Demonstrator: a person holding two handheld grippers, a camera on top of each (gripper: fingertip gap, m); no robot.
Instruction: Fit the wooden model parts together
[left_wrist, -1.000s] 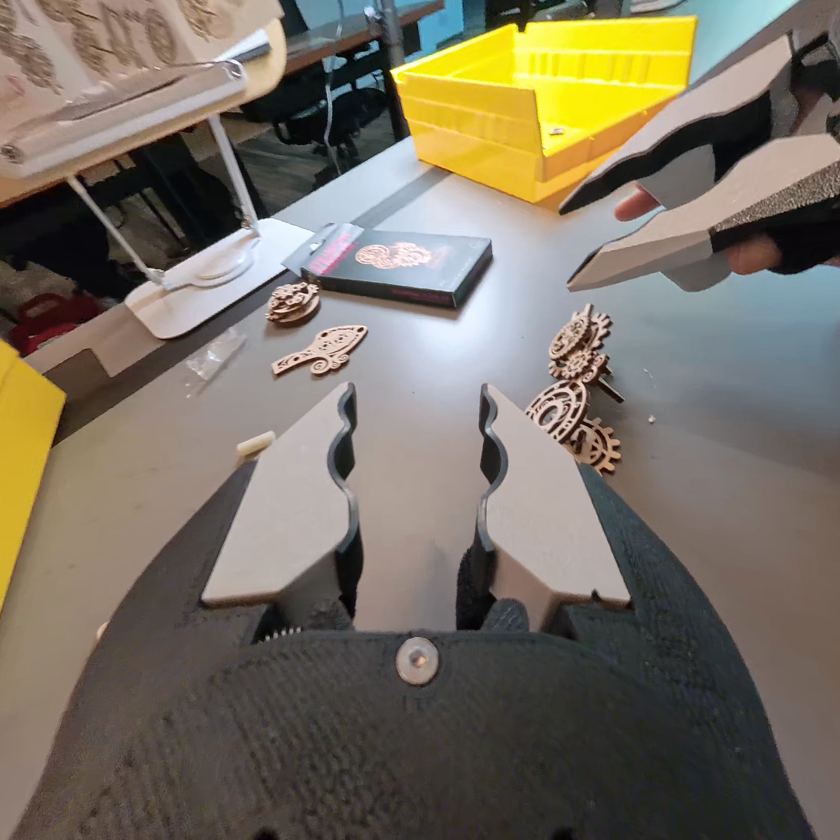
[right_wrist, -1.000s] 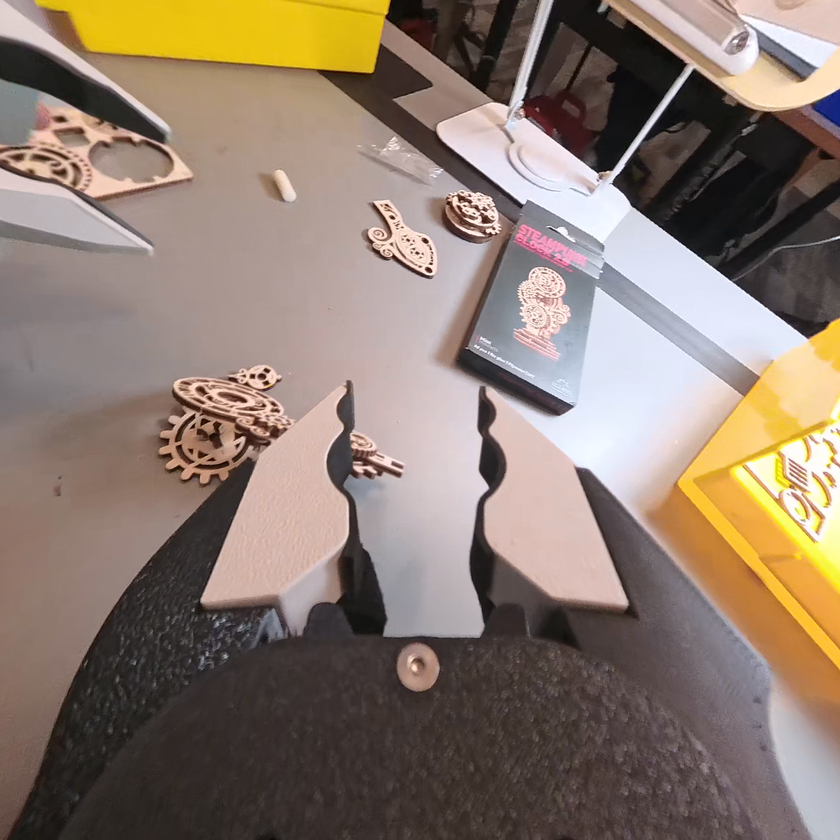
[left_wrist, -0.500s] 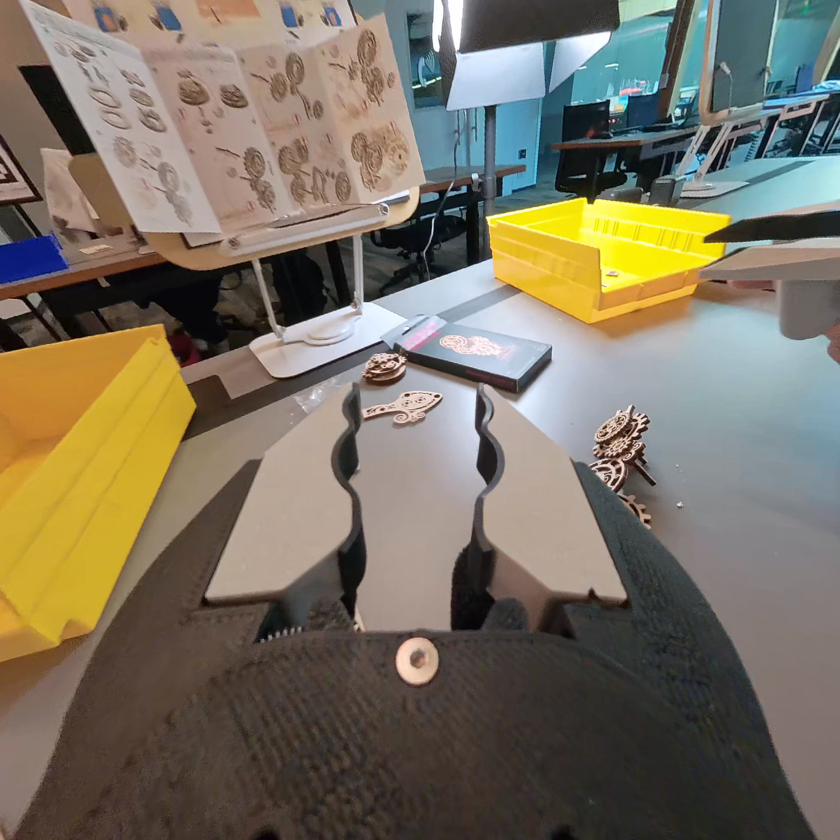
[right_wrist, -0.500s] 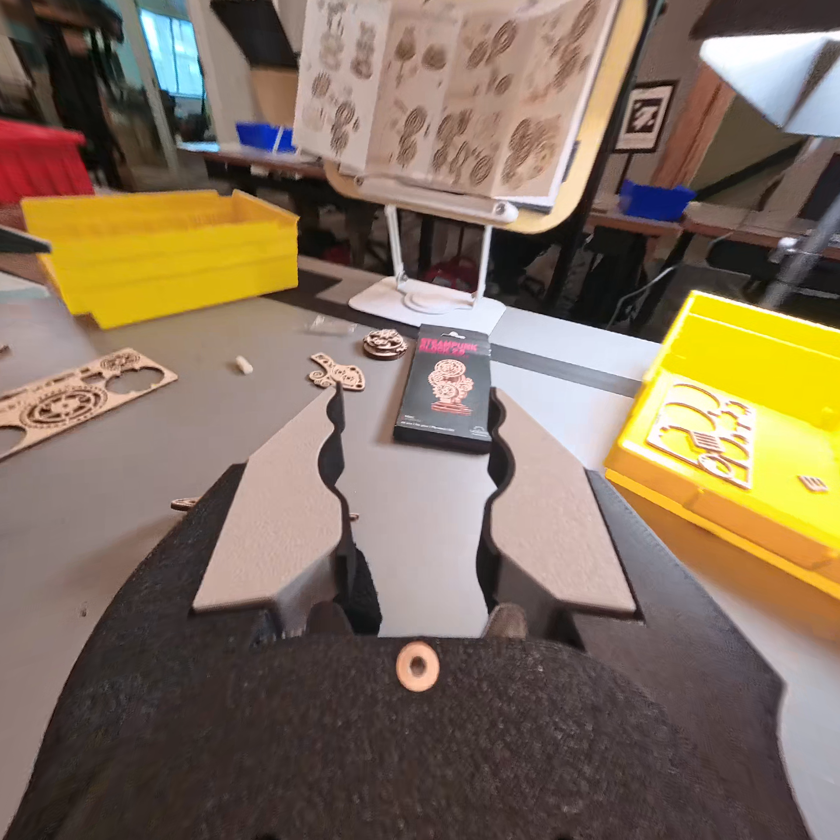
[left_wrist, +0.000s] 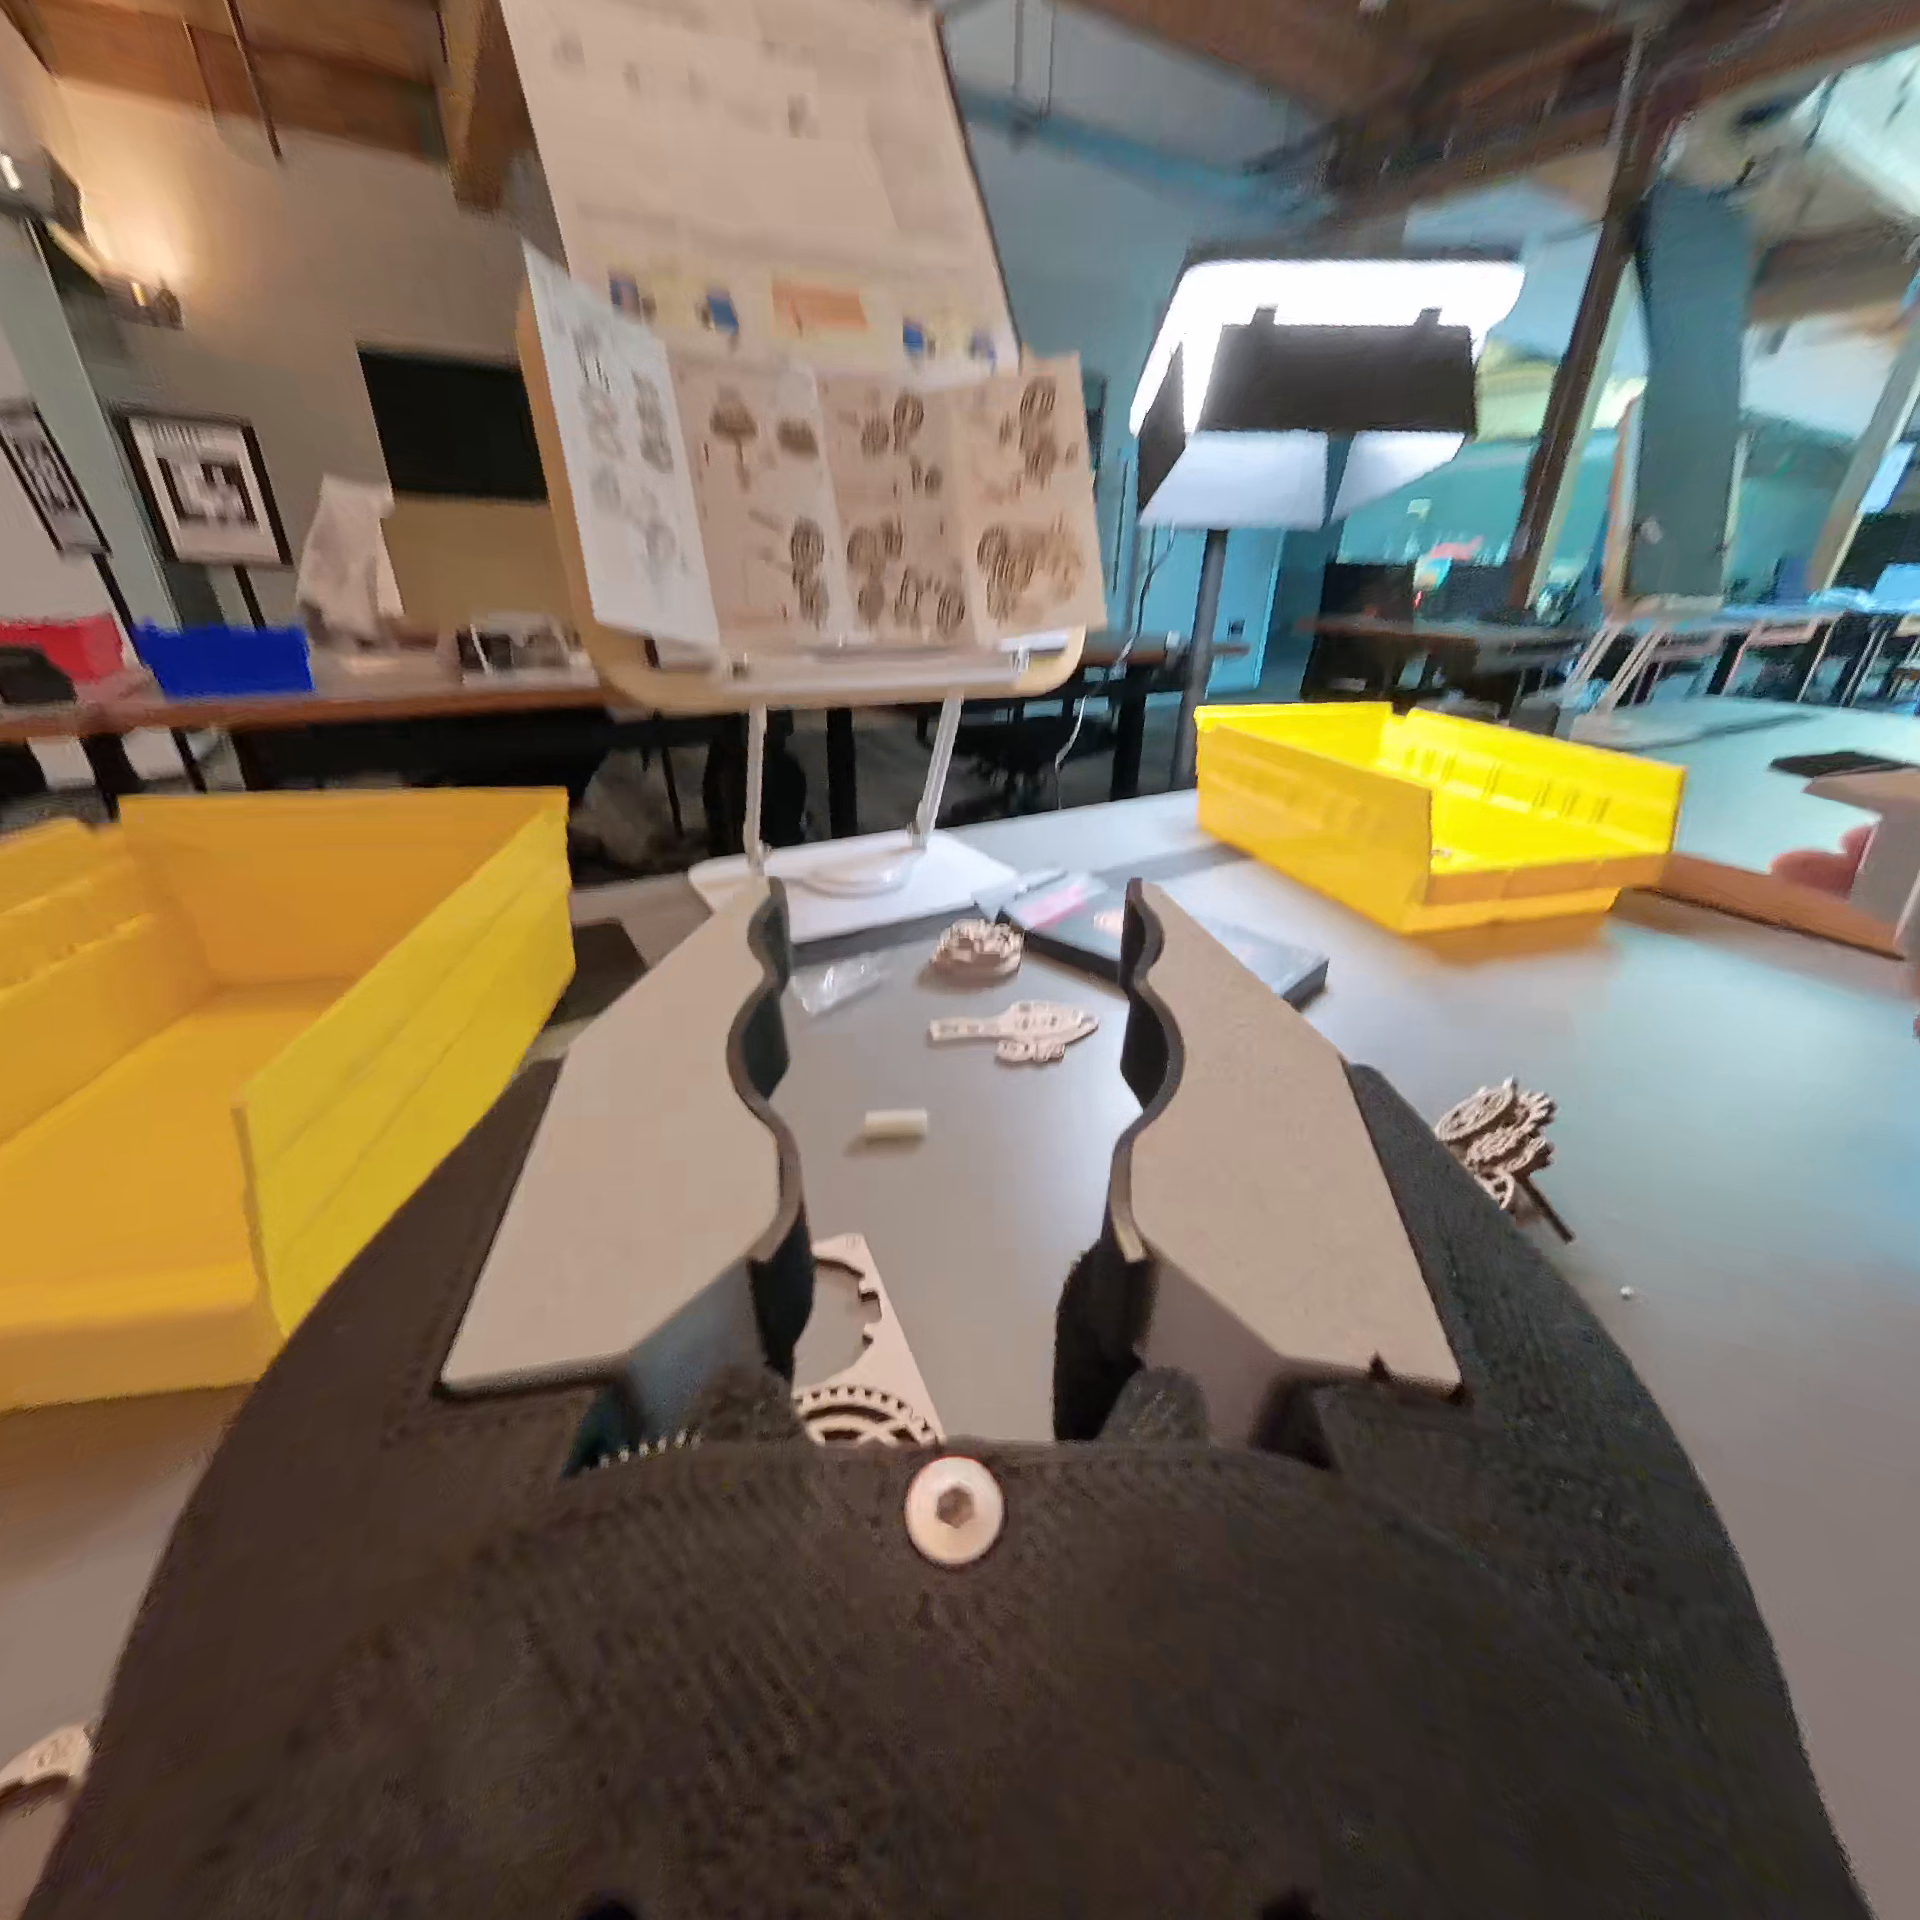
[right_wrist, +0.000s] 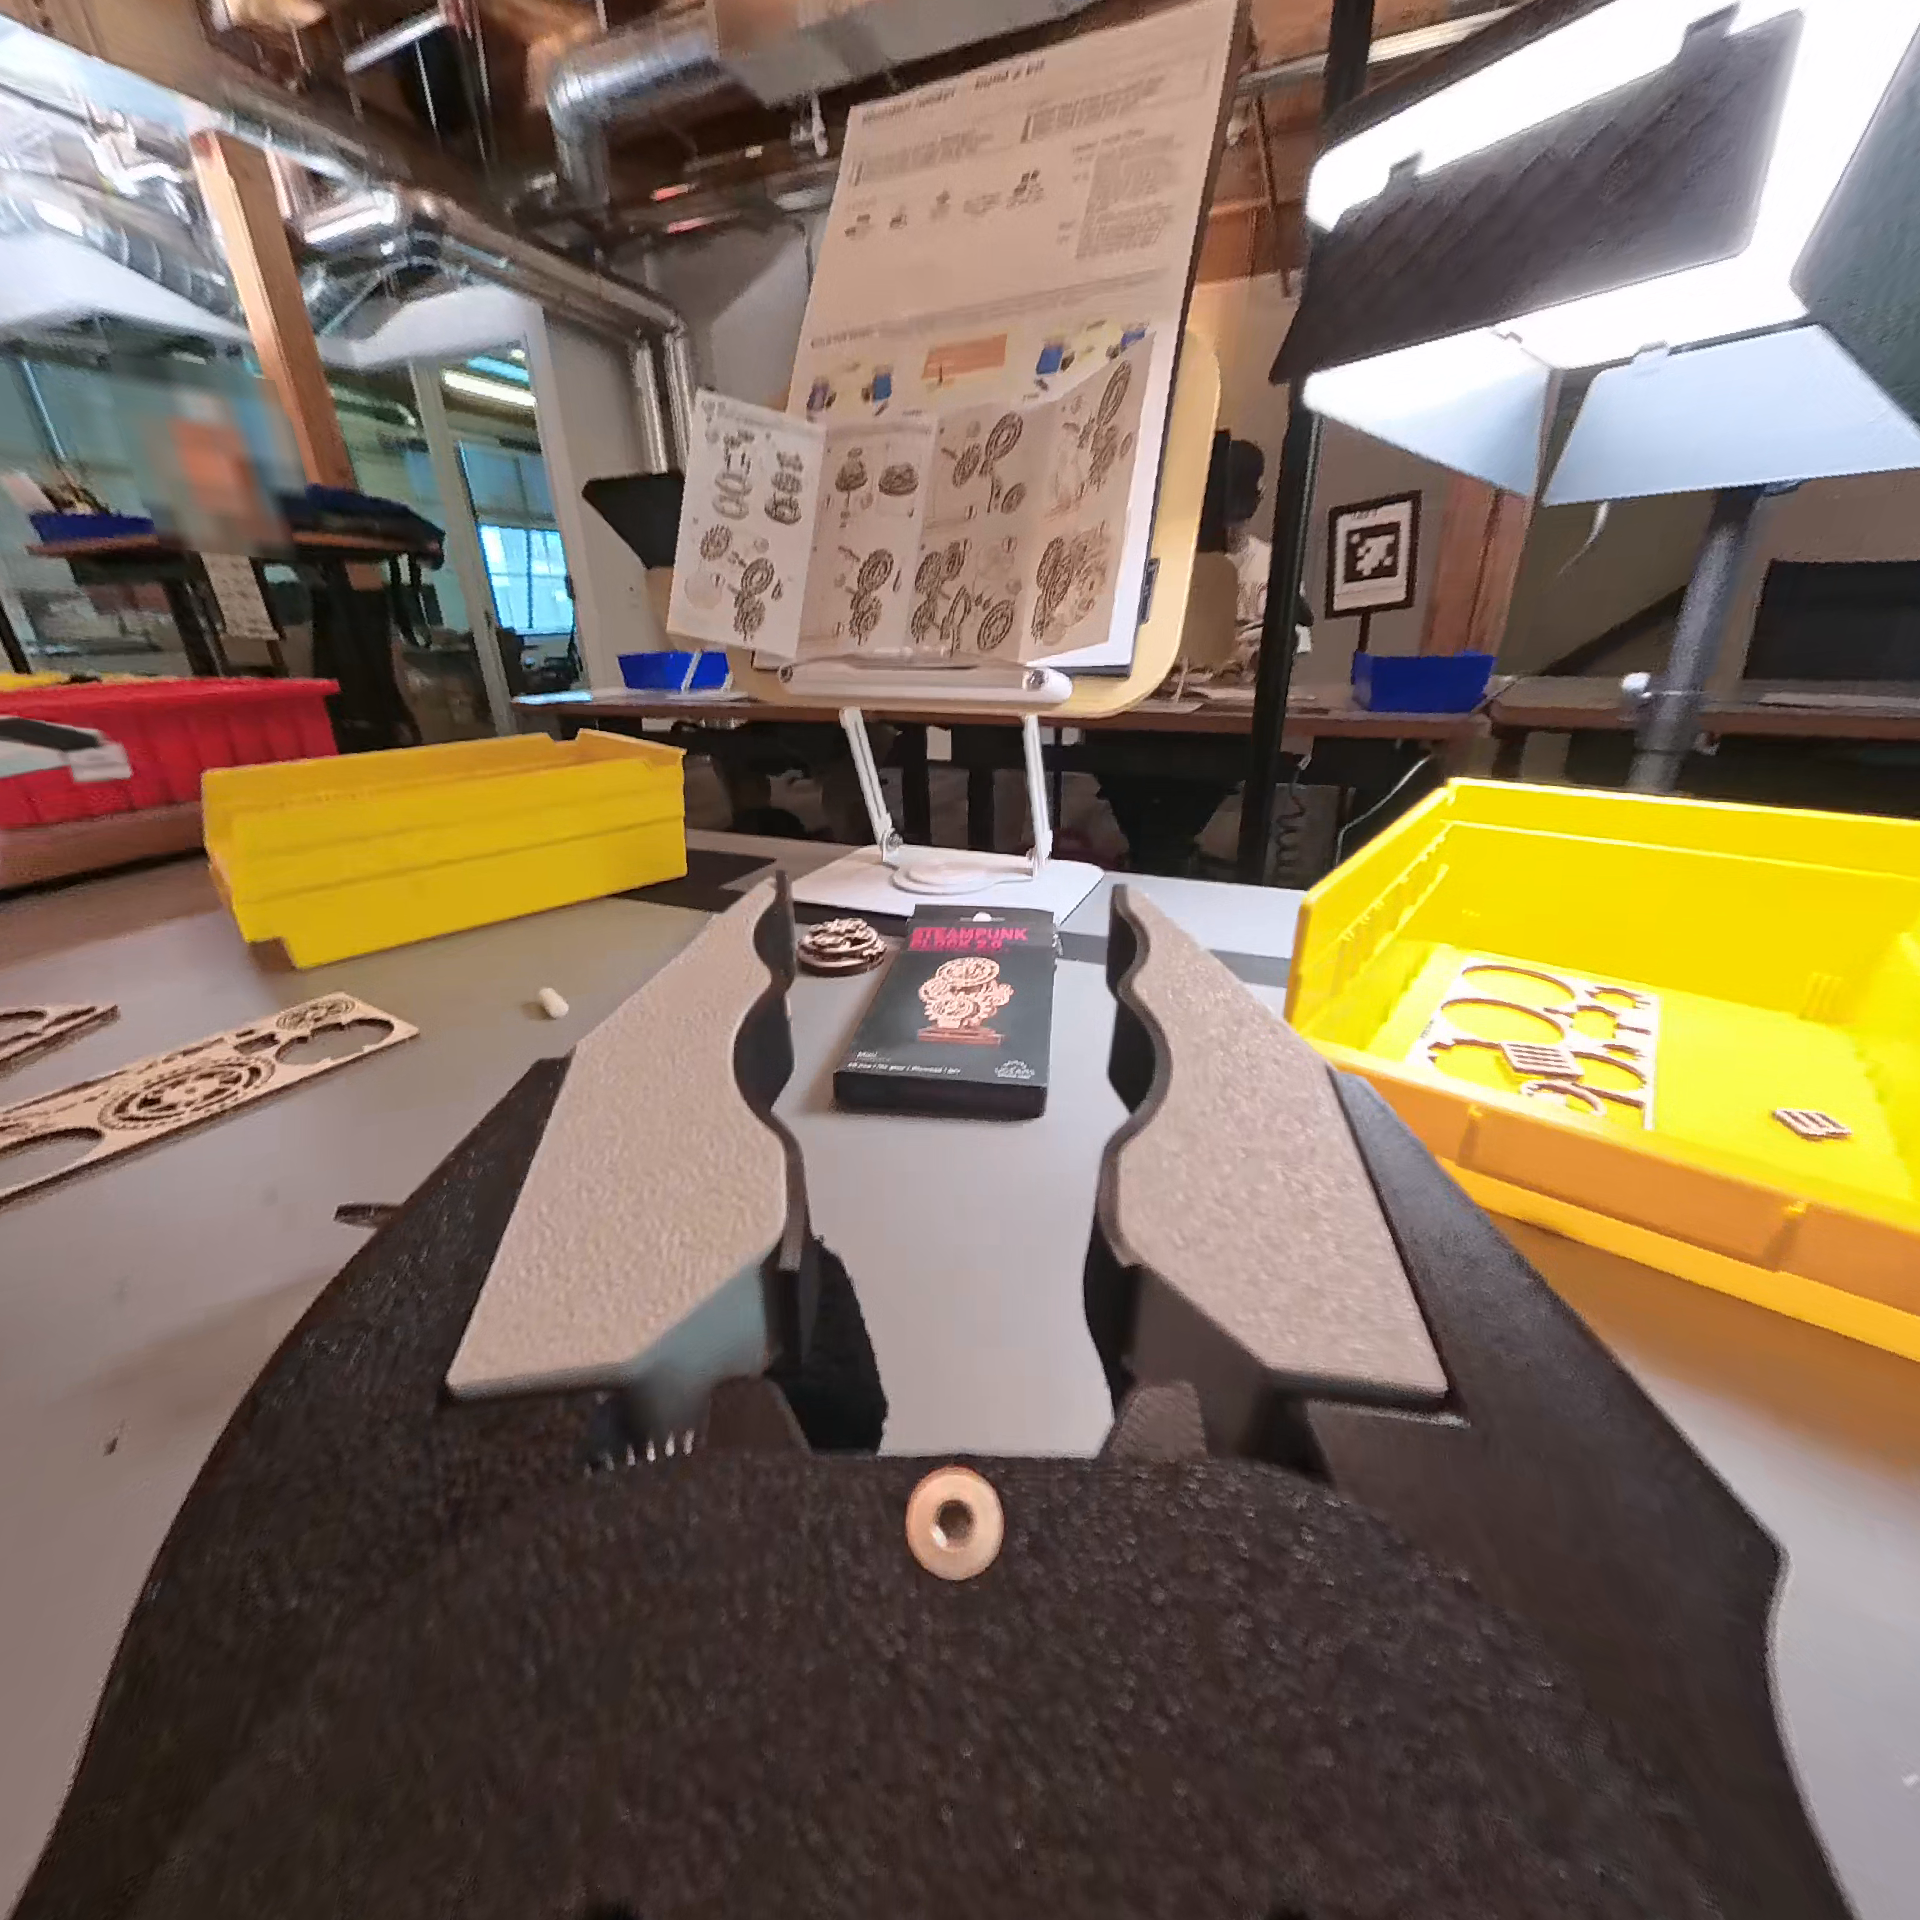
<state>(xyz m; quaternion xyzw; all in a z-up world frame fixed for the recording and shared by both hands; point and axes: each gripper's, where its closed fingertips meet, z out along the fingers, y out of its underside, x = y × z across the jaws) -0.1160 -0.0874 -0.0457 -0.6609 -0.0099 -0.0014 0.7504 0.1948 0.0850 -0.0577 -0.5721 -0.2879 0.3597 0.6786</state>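
Observation:
My left gripper (left_wrist: 951, 904) is open and empty, held level above the grey table. Ahead of it lie a flat ornate wooden piece (left_wrist: 1013, 1029), a round wooden gear assembly (left_wrist: 975, 948) and a small white peg (left_wrist: 896, 1127). A cluster of wooden gears (left_wrist: 1501, 1138) lies to its right. A wooden parts sheet (left_wrist: 862, 1361) shows under its fingers. My right gripper (right_wrist: 945, 904) is open and empty, pointing at the black model box (right_wrist: 951, 1023). The round assembly (right_wrist: 842, 945) lies left of the box. A punched wooden sheet (right_wrist: 197, 1081) lies at the left.
A book stand with the instruction sheets (right_wrist: 935, 540) stands at the table's far edge. Yellow bins sit left (left_wrist: 208, 1060) and right (left_wrist: 1434, 810); the right one (right_wrist: 1621, 997) holds a leftover wooden frame (right_wrist: 1538, 1049). A clear plastic bag (left_wrist: 831, 977) lies near the stand. Light panels stand behind. To reach the small white peg (left_wrist: 896, 1127) in a straight line is about 20 cm for my left fingers, about 35 cm for my right. It turns up in the right wrist view (right_wrist: 547, 1006) as well.
Both grippers have tilted up from looking down at the table to level, and drawn back. The instruction stand now fills the upper view. Both stay open and empty.

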